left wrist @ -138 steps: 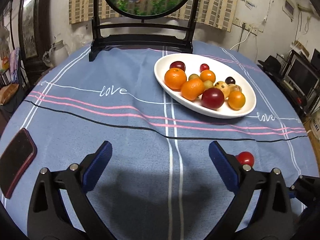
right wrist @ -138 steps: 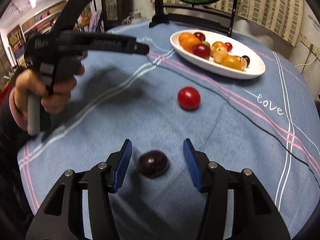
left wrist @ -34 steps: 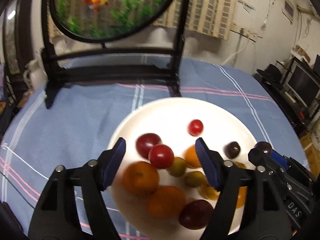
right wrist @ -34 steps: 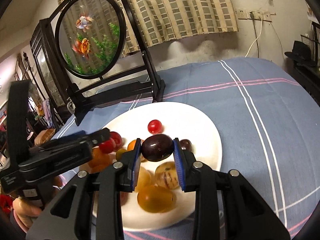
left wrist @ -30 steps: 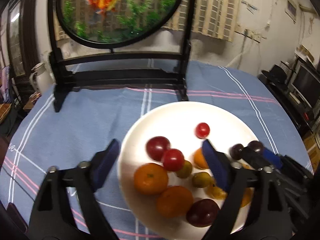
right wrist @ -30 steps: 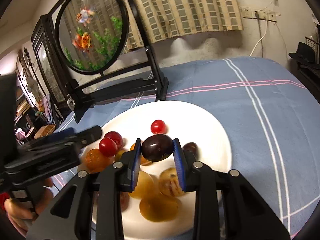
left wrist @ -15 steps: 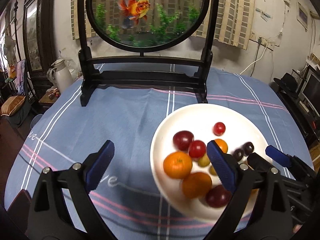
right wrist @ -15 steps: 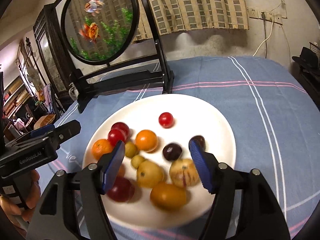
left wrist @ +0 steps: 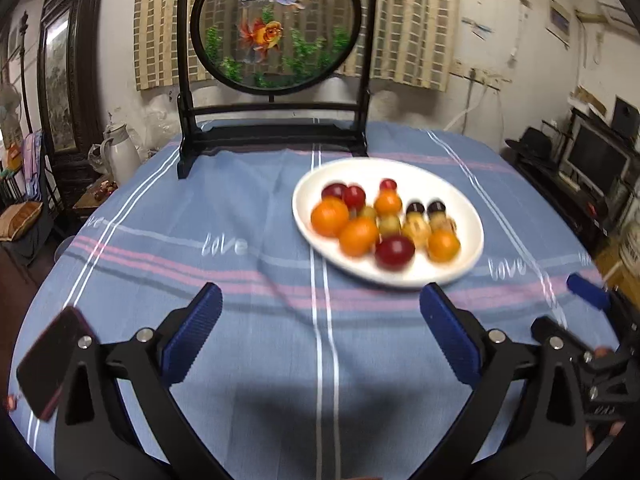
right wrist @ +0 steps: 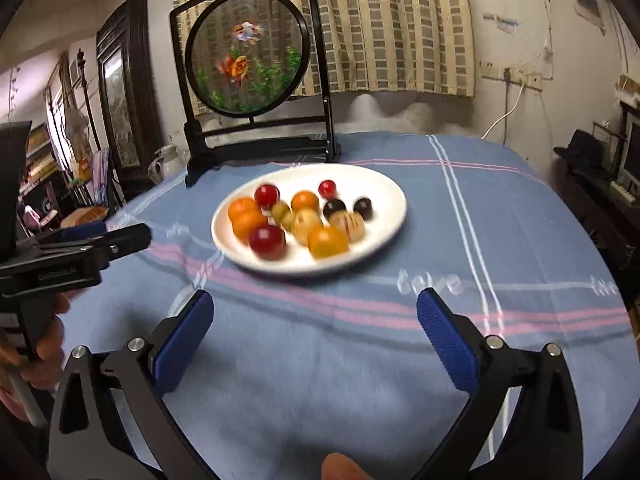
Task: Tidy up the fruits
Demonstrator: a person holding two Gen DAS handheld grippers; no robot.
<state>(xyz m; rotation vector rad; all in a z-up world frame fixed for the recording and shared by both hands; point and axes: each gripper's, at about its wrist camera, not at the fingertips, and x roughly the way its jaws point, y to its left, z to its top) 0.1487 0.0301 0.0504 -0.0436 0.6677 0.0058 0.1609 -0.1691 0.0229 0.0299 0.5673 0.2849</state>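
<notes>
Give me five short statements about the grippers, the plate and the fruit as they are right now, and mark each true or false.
1. The right gripper holds a dark plum. False: its jaws stand wide apart with nothing between them.
2. The left gripper is open and empty. True.
3. Two dark plums lie side by side on the white plate. True.
4. A red tomato lies loose on the tablecloth near the grippers. False: all fruit in view is on the plate.
5. The plate sits behind the goldfish screen. False: it is in front of the screen, nearer the grippers.
</notes>
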